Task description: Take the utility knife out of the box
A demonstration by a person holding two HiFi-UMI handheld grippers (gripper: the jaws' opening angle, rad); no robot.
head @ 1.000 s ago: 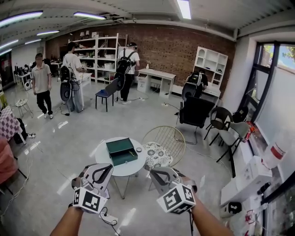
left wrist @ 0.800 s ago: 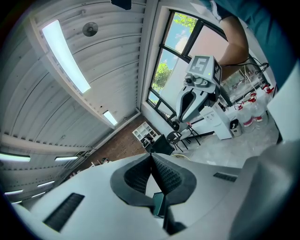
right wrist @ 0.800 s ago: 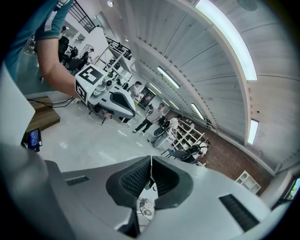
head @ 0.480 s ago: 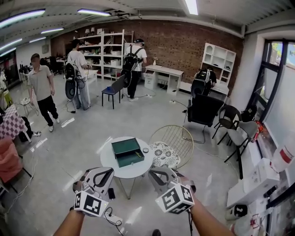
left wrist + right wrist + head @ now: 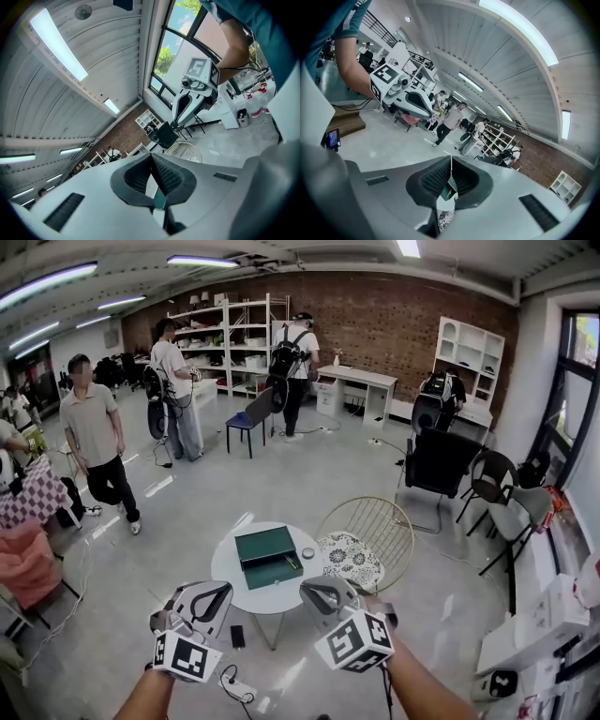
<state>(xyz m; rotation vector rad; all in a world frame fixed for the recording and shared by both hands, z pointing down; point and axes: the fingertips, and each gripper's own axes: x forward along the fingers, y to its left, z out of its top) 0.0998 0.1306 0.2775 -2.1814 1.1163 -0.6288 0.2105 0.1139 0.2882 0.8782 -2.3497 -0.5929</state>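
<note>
Resting on the white table [image 5: 229, 575], the green box [image 5: 265, 547] lies open.

The camera closes in on the round table [image 5: 270, 602], which now looks slightly larger. With the green box [image 5: 268, 557] on it, it sits a little further right in the frame. The wire chair [image 5: 370, 535] slides right too. The person in the grey shirt [image 5: 96, 427] at the left looms bigger, mid-stride. A phone [image 5: 237, 636] comes into sight on the floor under the table. The window [image 5: 583, 338] at the right edge slips mostly out of frame.
</note>
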